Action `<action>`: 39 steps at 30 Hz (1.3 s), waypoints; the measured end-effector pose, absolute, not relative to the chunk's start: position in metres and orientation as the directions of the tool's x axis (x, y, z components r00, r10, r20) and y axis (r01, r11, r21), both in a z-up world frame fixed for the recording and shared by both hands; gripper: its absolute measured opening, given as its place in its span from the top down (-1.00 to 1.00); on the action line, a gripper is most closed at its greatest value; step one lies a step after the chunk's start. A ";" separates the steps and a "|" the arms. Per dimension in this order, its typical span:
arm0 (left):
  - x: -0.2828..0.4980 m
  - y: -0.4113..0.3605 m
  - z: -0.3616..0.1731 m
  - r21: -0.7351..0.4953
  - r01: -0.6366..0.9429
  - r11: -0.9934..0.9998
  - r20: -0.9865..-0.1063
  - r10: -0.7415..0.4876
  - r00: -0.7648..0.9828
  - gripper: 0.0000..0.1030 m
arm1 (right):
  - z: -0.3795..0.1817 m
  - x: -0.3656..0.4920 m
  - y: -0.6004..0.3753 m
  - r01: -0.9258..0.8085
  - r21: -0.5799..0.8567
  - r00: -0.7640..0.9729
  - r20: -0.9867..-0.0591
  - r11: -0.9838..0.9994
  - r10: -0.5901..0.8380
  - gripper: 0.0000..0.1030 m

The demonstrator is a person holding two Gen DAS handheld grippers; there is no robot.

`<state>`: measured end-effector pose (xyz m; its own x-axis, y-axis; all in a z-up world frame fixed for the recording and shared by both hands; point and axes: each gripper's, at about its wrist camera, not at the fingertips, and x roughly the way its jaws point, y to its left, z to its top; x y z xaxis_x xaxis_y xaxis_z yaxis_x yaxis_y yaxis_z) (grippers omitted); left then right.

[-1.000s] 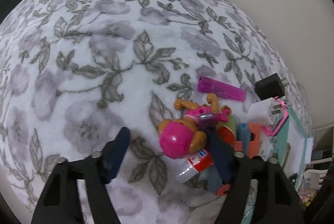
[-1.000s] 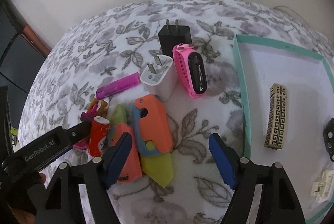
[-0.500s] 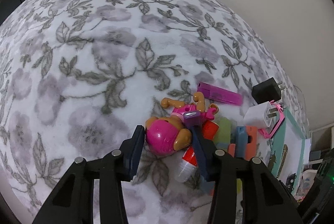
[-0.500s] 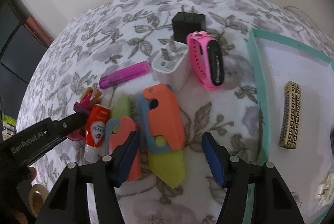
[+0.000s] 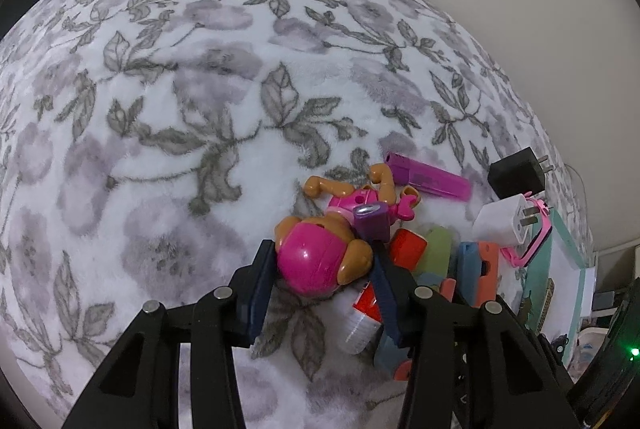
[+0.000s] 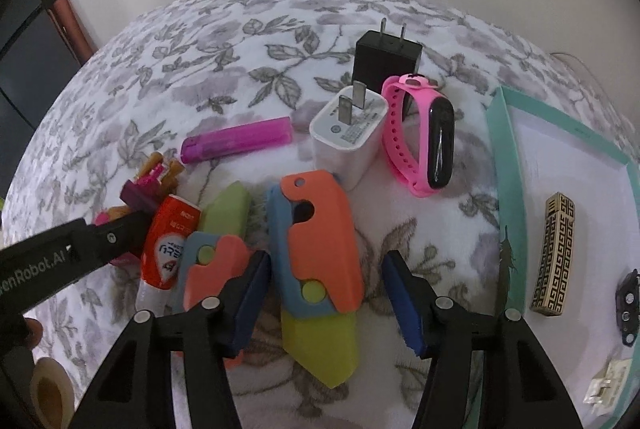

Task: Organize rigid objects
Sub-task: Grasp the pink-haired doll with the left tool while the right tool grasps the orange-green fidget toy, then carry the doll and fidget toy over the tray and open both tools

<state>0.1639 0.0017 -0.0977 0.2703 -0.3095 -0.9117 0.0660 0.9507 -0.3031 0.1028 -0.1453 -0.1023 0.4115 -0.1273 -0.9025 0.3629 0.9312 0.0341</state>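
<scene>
A: What has the left gripper (image 5: 324, 269) got?

B: It is clamped on the pink head of a toy figure (image 5: 320, 261), one pad on each side. The figure lies on the flowered blanket (image 5: 160, 109), legs pointing away.

A: And the right gripper (image 6: 324, 293)?

B: Its jaws are closing around the orange and blue toy knife (image 6: 316, 241). The left pad is right against the knife's edge; the right pad stands clear of it.

A: What lies around that?

B: A smaller orange knife (image 6: 212, 269) and a red tube (image 6: 168, 245) to the left, a purple lighter (image 6: 236, 145) behind. Farther back sit a white charger (image 6: 348, 137), a black charger (image 6: 386, 61) and a pink wristband (image 6: 424, 137).

A: The tray?

B: The teal tray (image 6: 506, 189) lies to the right, holding a gold patterned lighter (image 6: 554, 253).
</scene>
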 end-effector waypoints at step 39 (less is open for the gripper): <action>0.147 -0.003 -0.034 -0.336 0.088 0.938 -0.847 -0.341 0.408 0.07 | -0.037 0.078 -0.173 0.339 0.230 0.500 -0.866 0.912 0.033 0.12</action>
